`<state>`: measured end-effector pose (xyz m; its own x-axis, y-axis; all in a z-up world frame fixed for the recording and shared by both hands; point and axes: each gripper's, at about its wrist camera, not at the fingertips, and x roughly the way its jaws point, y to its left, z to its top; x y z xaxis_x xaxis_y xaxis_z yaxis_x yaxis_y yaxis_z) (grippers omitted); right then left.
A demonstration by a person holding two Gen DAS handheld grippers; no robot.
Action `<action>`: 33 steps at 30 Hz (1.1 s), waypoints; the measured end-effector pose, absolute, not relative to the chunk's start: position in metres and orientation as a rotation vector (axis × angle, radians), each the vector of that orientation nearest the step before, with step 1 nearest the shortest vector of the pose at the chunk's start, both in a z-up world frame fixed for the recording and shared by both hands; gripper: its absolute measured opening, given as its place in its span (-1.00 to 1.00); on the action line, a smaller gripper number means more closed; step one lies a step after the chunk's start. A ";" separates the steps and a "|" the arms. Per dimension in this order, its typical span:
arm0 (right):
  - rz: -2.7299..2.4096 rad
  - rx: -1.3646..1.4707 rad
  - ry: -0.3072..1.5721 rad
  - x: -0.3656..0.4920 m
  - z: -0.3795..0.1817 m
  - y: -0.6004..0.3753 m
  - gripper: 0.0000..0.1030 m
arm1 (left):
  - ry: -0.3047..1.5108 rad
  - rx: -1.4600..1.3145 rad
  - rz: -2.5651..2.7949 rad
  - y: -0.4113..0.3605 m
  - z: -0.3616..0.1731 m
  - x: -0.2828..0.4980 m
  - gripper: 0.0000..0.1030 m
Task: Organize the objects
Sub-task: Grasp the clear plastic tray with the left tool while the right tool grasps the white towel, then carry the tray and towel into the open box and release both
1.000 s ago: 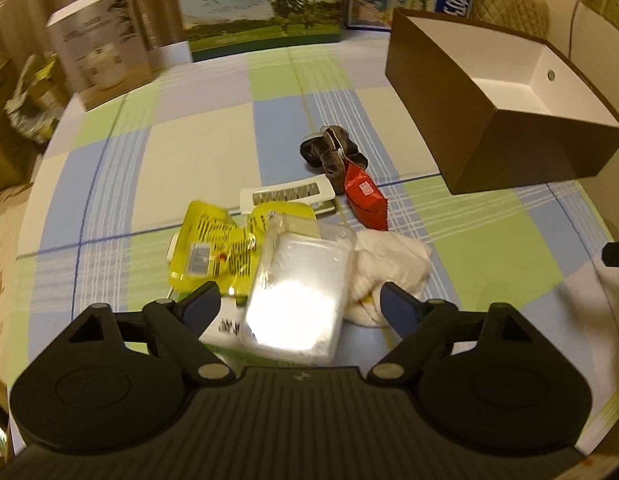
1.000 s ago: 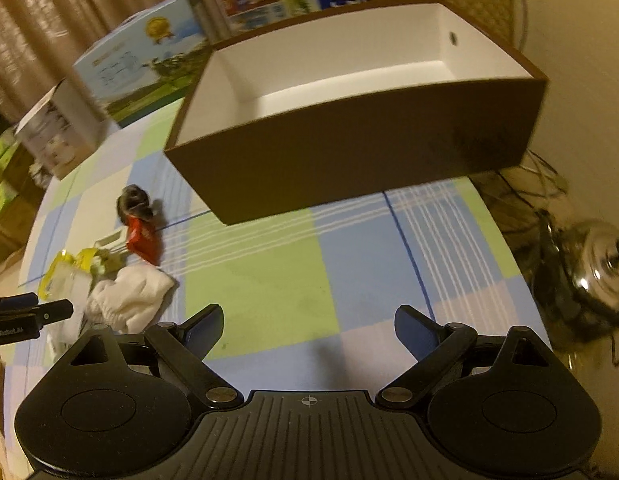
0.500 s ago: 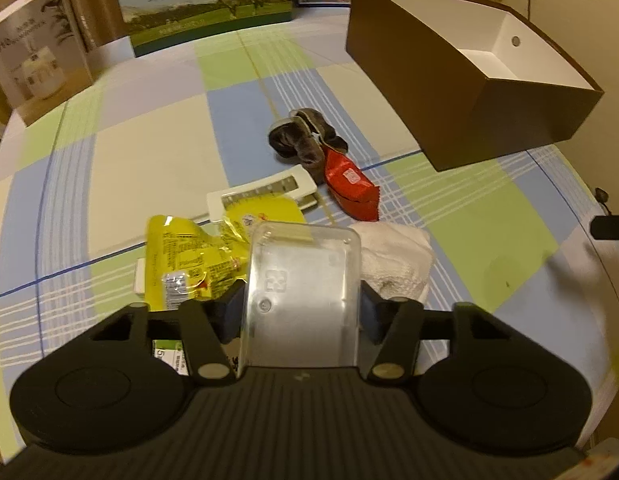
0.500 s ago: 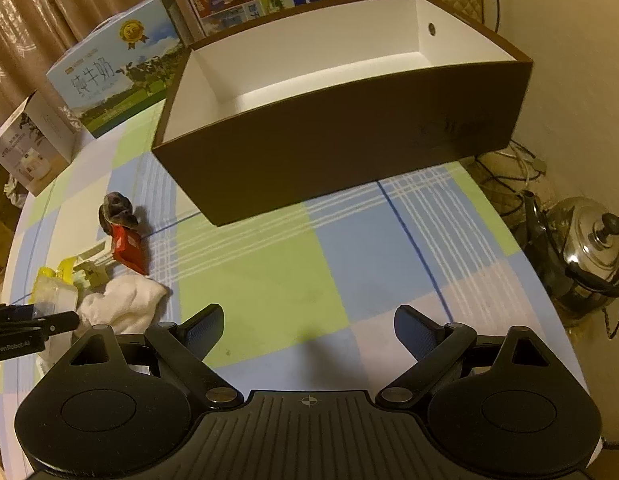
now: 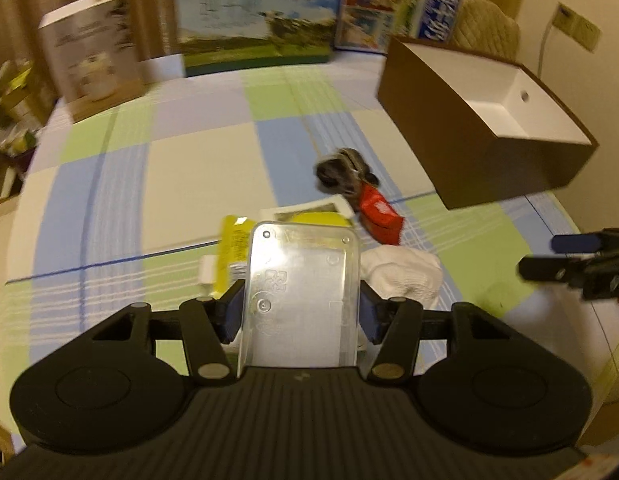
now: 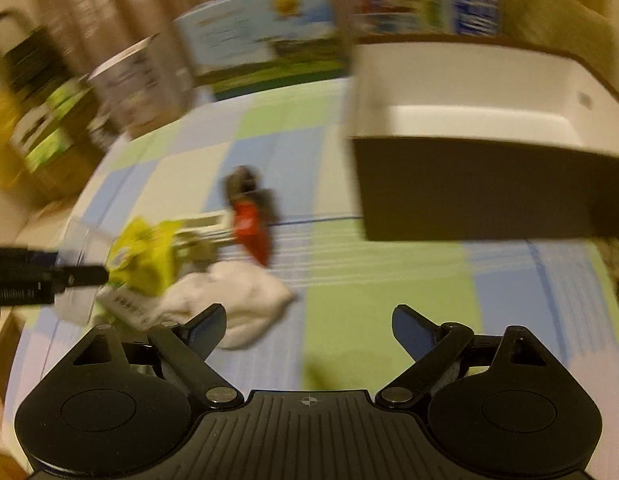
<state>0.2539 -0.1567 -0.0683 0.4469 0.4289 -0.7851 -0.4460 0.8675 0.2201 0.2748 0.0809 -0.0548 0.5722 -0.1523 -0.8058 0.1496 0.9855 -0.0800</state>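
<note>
Left gripper [image 5: 299, 314] pinches the clear plastic case [image 5: 301, 292], long axis pointing away; brown box [image 5: 481, 160] lies ahead-right. Right gripper [image 6: 309, 322] spread, empty.

We can read no full text here. The clear plastic case [image 5: 299, 292] bears an embossed mark, too faint to make out. Print on the big cartons [image 5: 257, 12] behind and on the white label [image 6: 127, 306] is blurred.
</note>
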 end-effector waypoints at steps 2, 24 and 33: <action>0.599 -0.068 0.960 0.252 -0.072 -0.140 0.59 | 0.938 -0.011 -0.146 0.091 -0.051 0.269 0.01; 0.675 -0.288 0.967 0.250 -0.105 -0.074 -0.90 | 0.969 -0.089 0.031 0.158 -0.061 0.249 0.01; 0.598 -0.193 0.926 0.238 -0.066 -0.110 -0.91 | 0.954 -0.061 -0.062 0.132 -0.053 0.257 0.01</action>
<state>0.2377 -0.1099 -0.0663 0.4533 0.3999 -0.7966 -0.5610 0.8225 0.0937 0.2570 0.1318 -0.0526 0.5773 -0.0802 -0.8126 0.0263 0.9965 -0.0796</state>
